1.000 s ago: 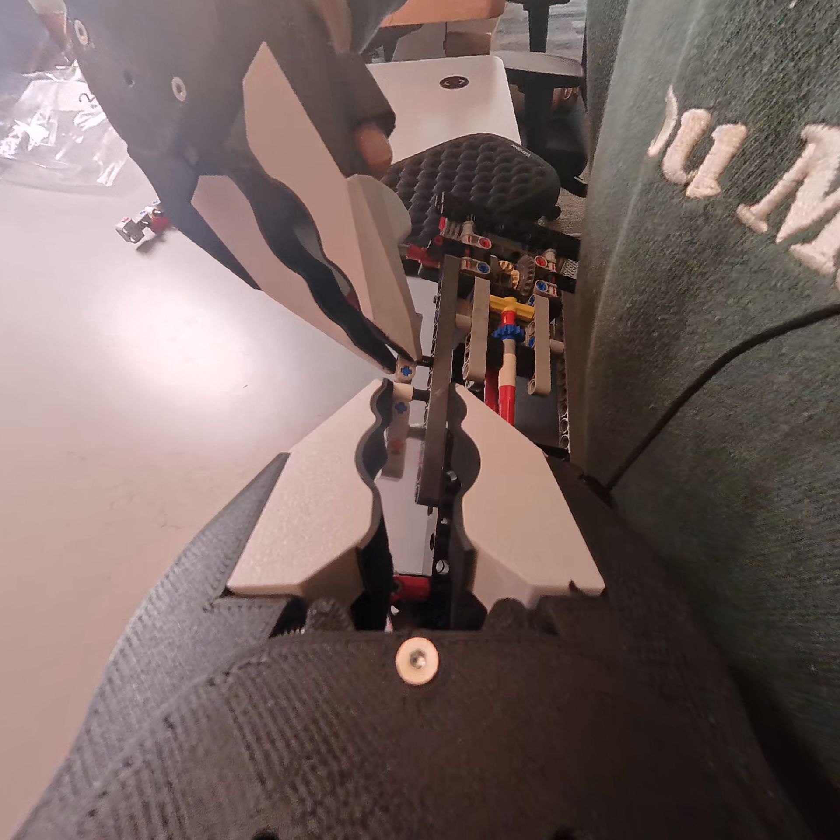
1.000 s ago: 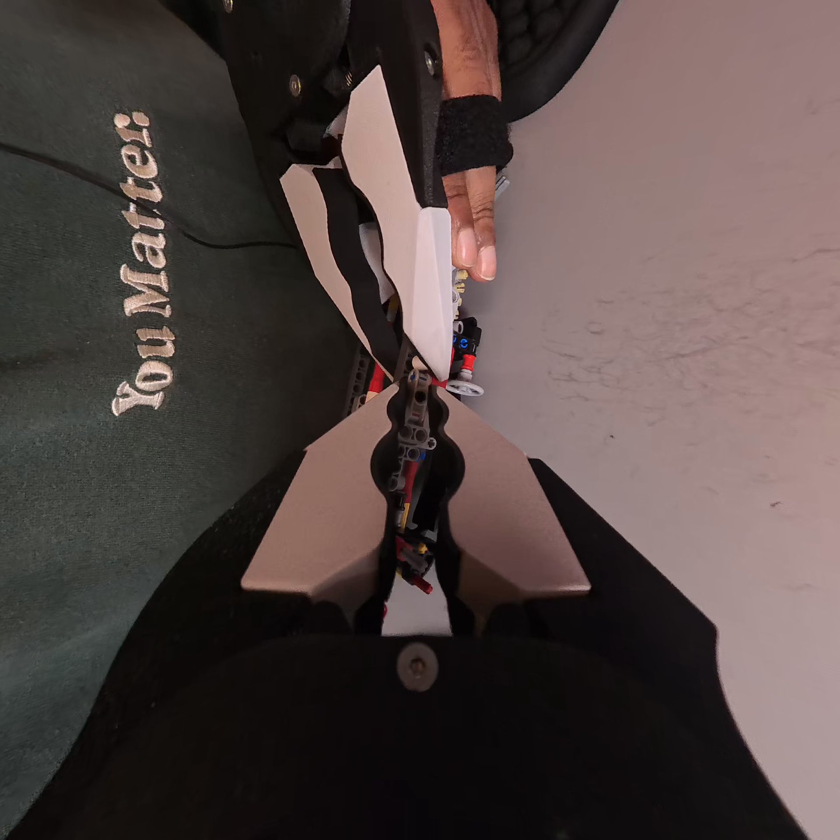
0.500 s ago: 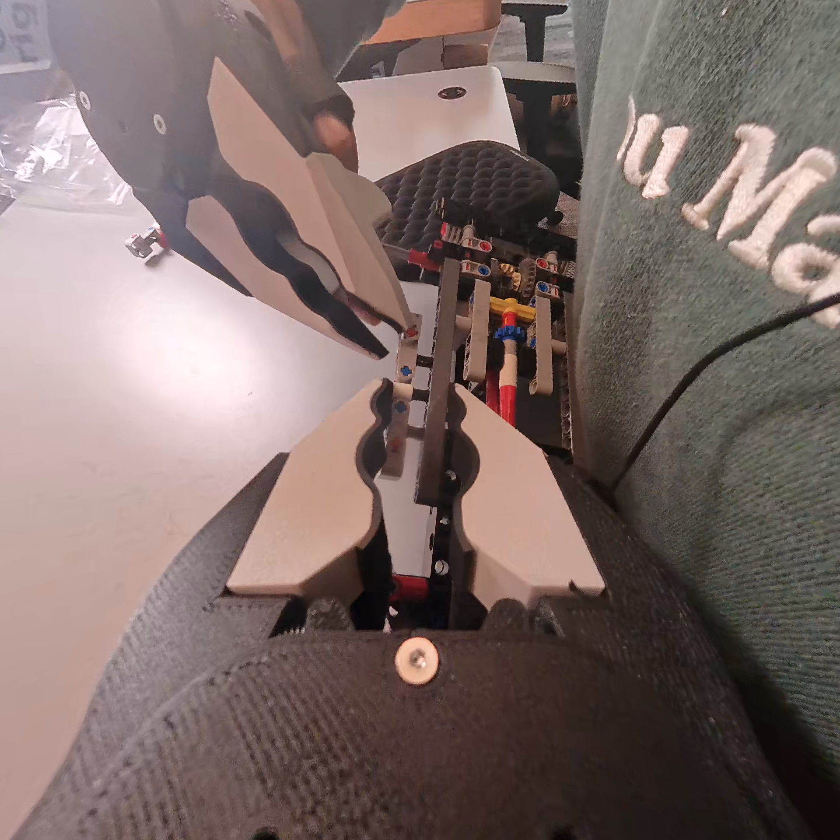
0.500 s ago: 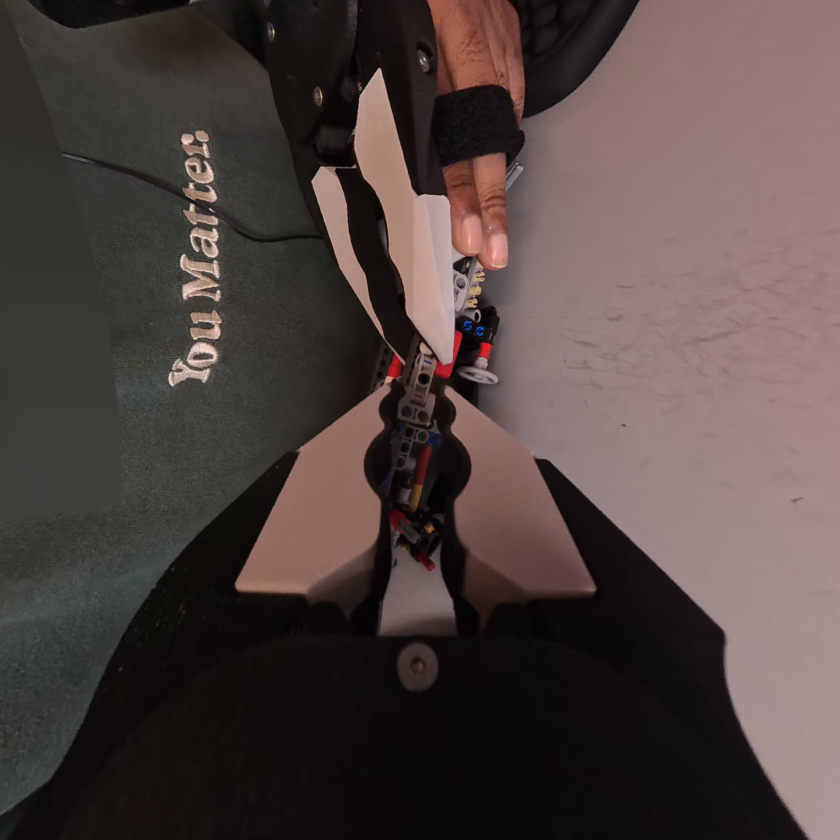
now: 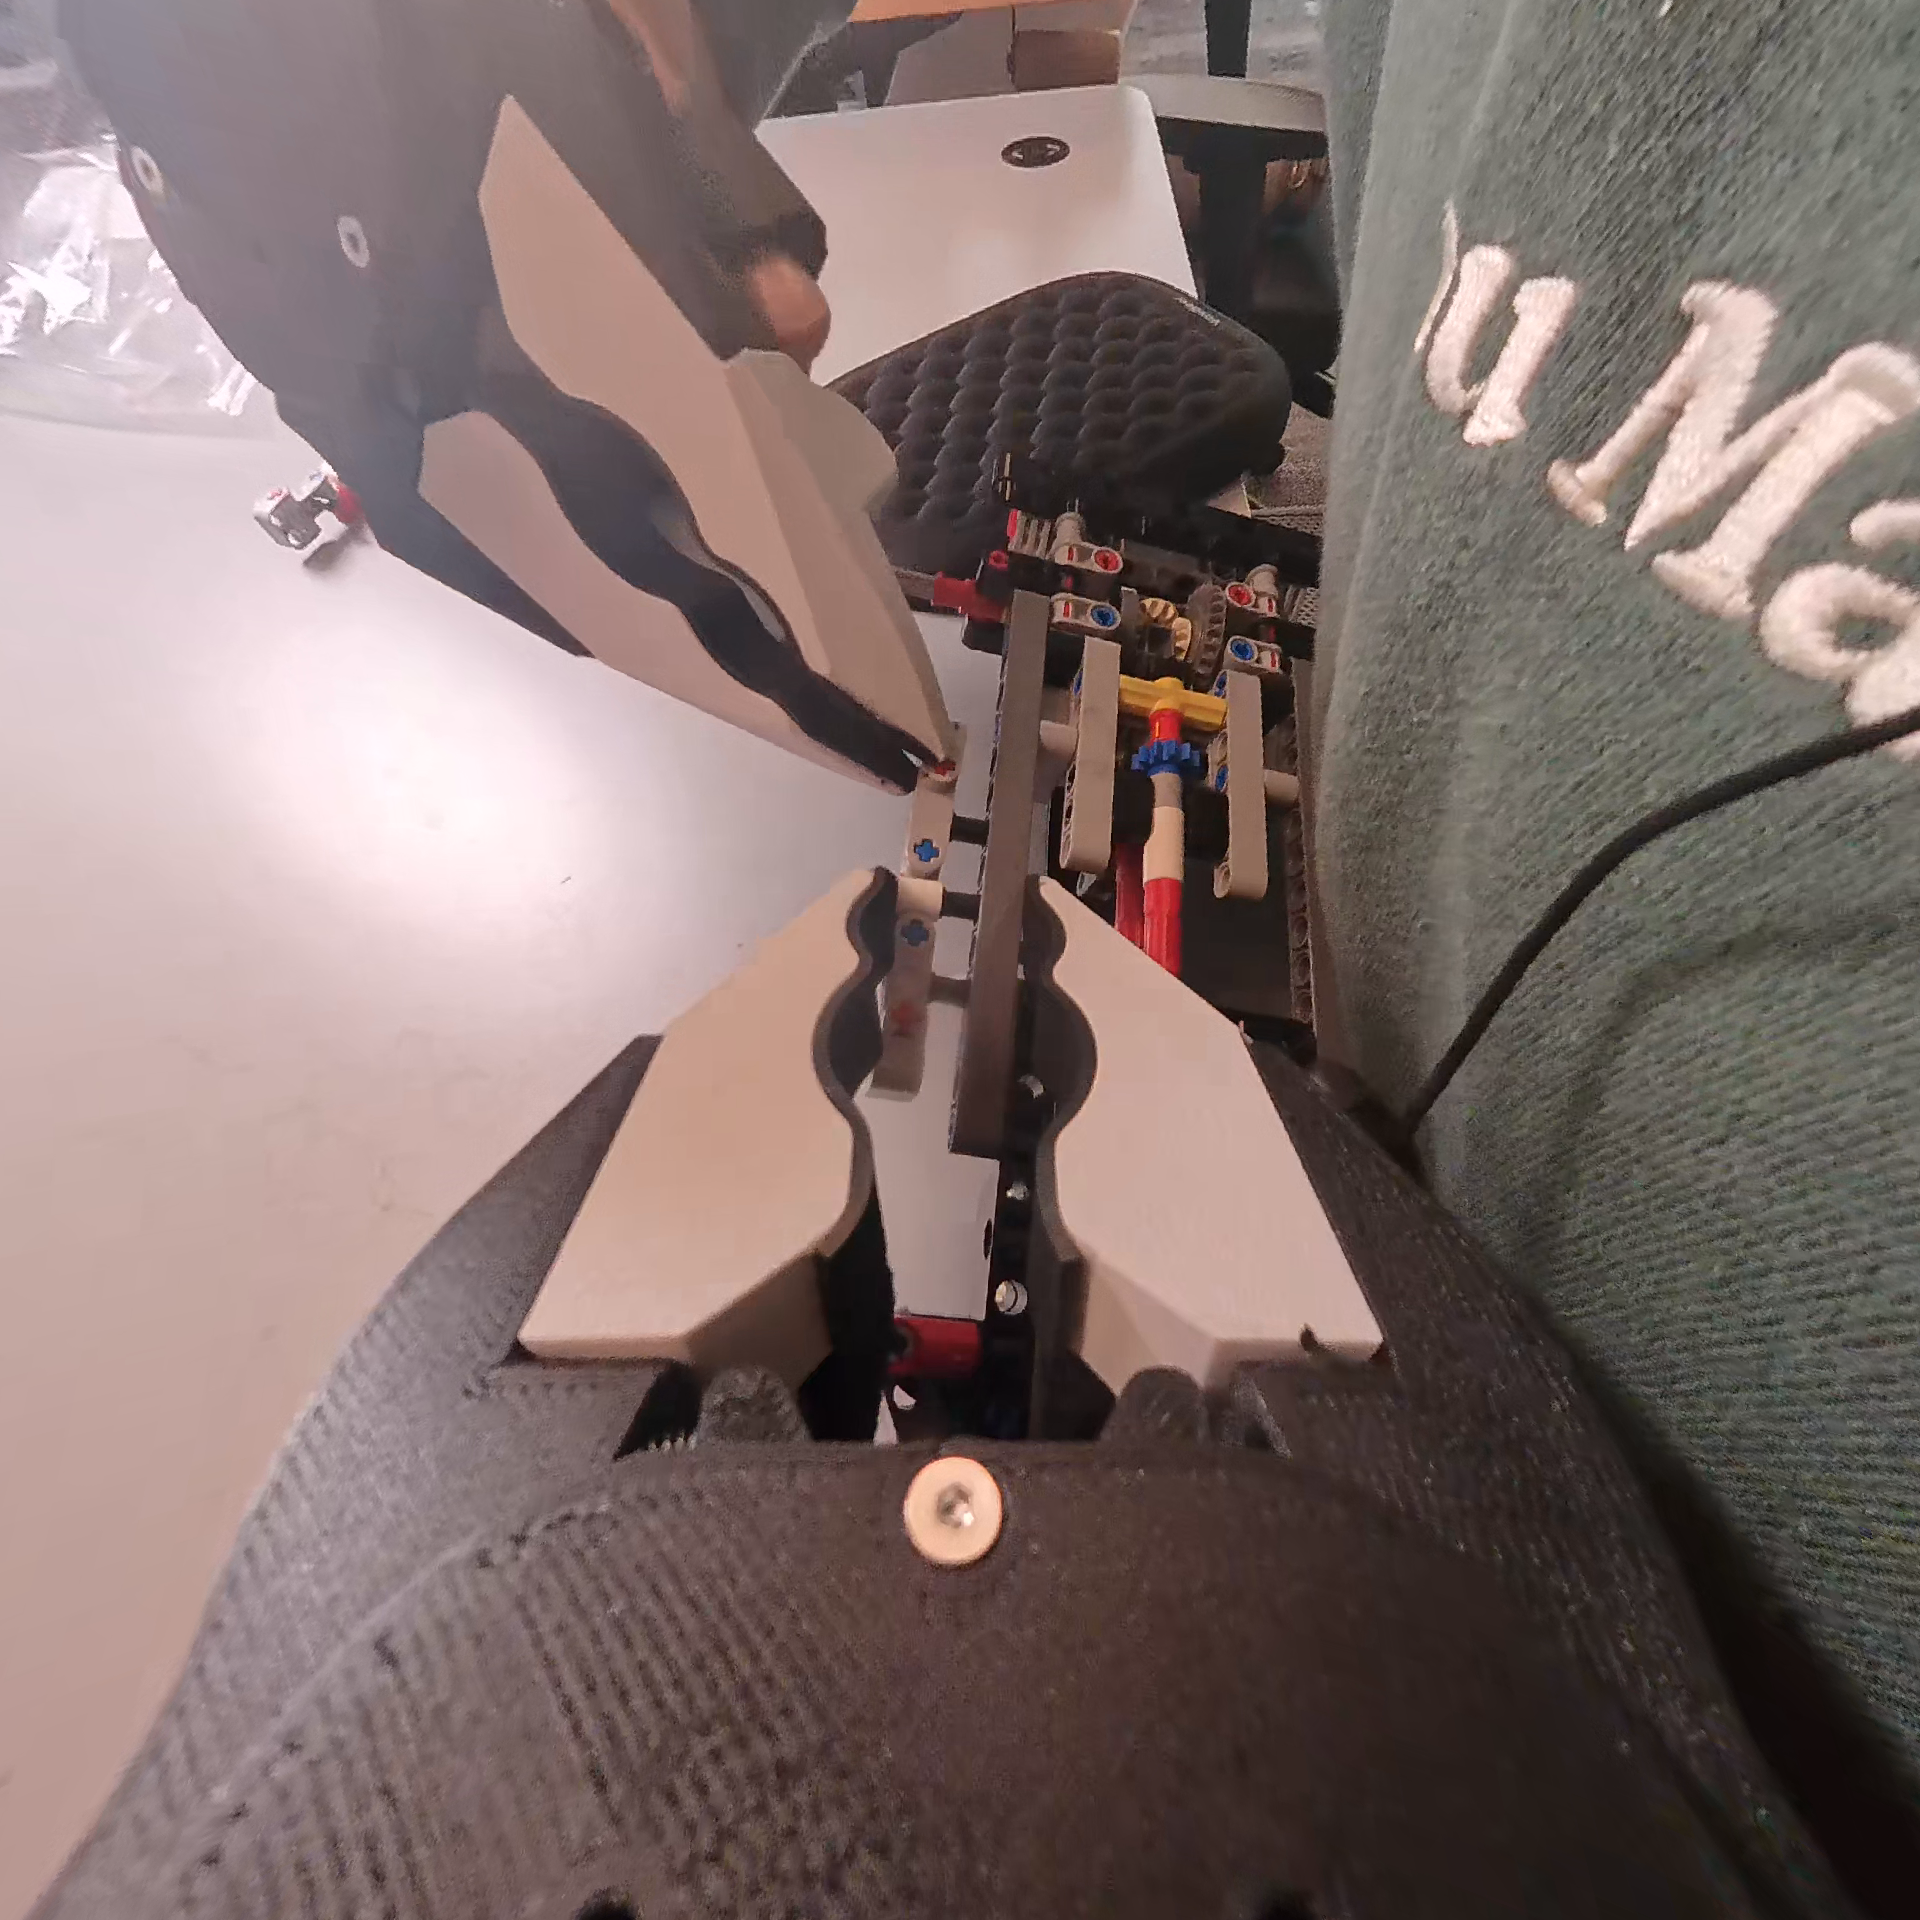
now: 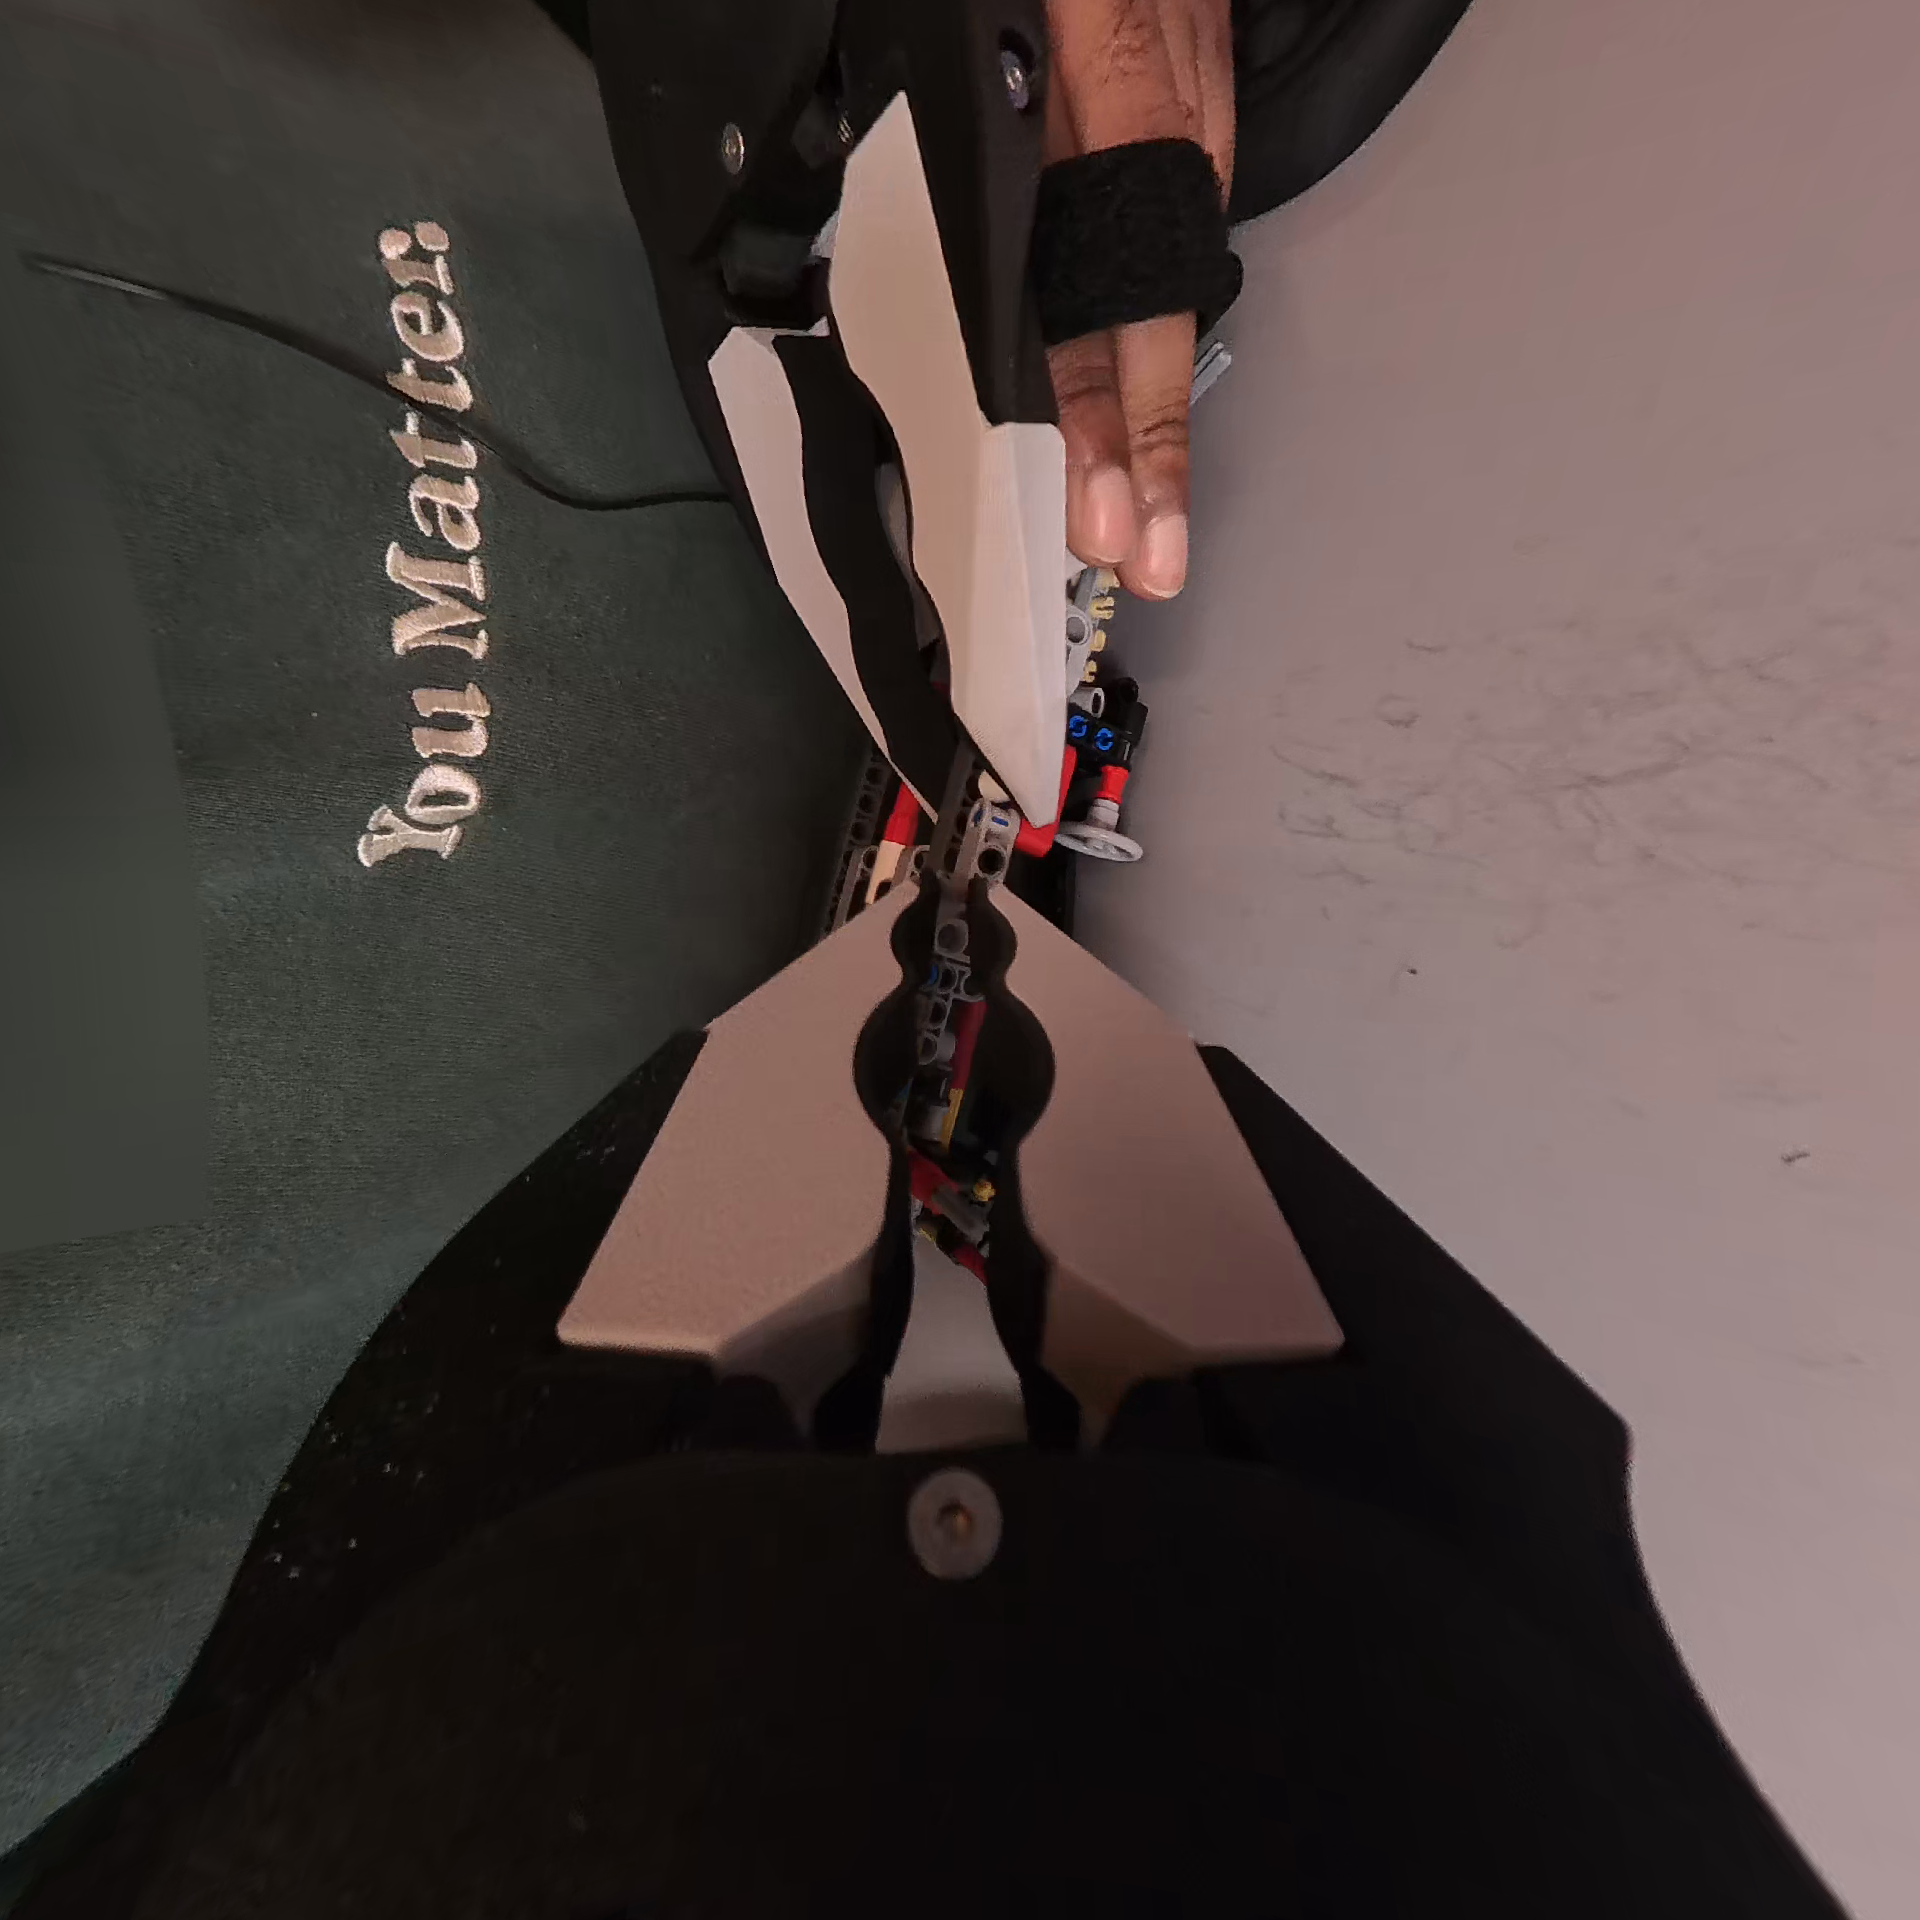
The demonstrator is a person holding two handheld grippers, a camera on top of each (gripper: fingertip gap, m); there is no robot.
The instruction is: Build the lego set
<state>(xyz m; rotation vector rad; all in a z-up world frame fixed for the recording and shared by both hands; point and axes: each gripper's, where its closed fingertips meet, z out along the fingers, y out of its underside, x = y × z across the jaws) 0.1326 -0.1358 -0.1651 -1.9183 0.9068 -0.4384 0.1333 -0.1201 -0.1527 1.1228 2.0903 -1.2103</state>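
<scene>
Both tongs (image 5: 961,914) (image 6: 951,894) hide lego model (image 5: 1164,727) grip points.

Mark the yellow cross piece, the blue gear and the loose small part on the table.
yellow cross piece (image 5: 1171,698), left wrist view, middle of its bar.
blue gear (image 5: 1166,758), left wrist view, its toothed rim.
loose small part (image 5: 301,509), left wrist view, its pale body.

Work surface: a pale, matte table (image 5: 260,935), lit from above, with a soft glare patch on its left part. In the right wrist view the tabletop (image 6: 1558,831) shows faint scuff marks. A crumpled clear plastic bag (image 5: 73,281) lies at the far left edge. Beyond the table stands a second white tabletop (image 5: 987,208) with a dark round fitting. A black chair seat with a dimpled surface (image 5: 1081,405) sits between them.
</scene>
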